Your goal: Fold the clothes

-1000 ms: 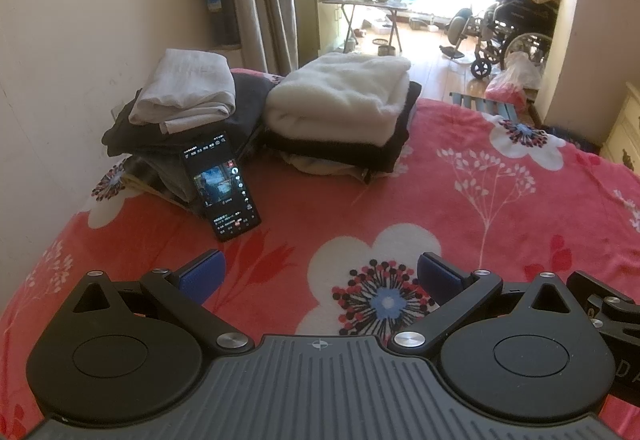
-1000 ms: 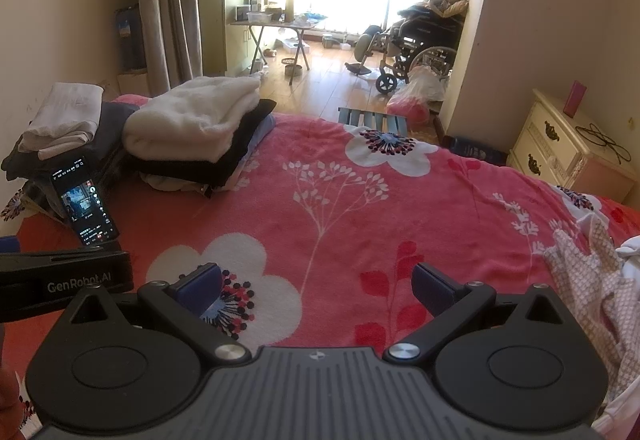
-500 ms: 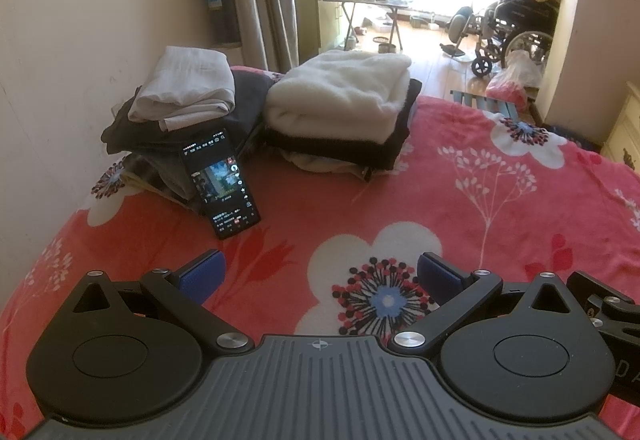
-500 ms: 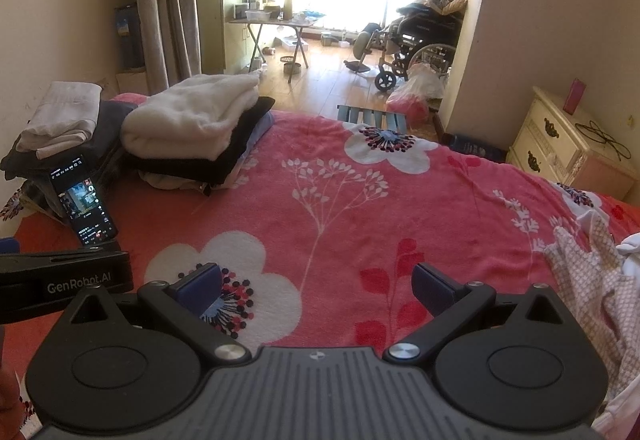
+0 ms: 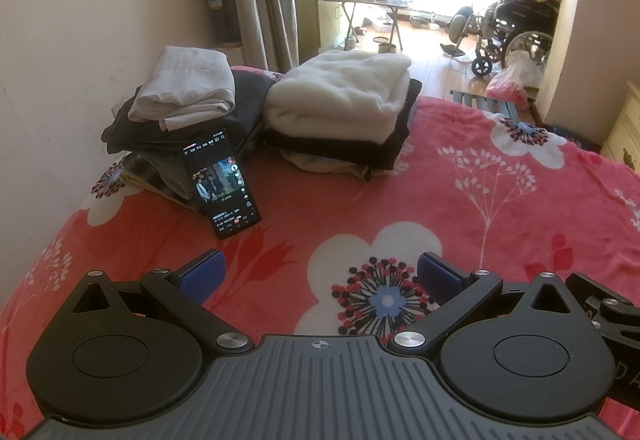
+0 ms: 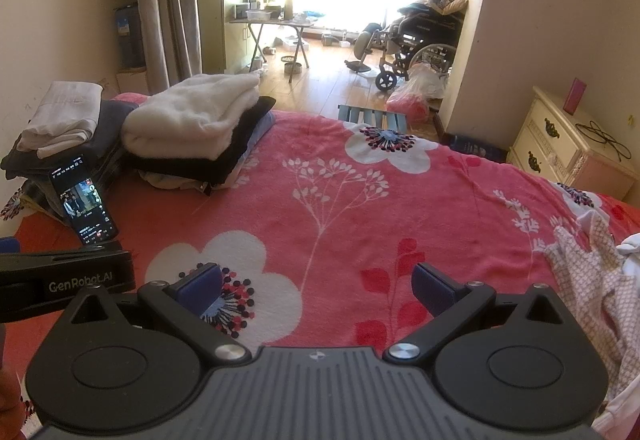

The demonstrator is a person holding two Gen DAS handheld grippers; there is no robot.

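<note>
Both grippers, left (image 5: 320, 274) and right (image 6: 316, 286), hover wide open, empty. Reaching the checked garment (image 6: 592, 288) could snag the blanket (image 6: 340, 200).

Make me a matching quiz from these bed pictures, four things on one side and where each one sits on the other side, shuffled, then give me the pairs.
Things
1. fluffy white folded blanket
2. black smartphone with lit screen
3. unfolded checked pink-and-white garment
4. pale grey folded cloth

Places
A. leaning against the stack nearest the wall
B. on top of a folded black garment
C. loose at the bed's right edge, beside the right gripper
D. on top of the dark stack by the wall

Pairs: 1-B, 2-A, 3-C, 4-D
</note>
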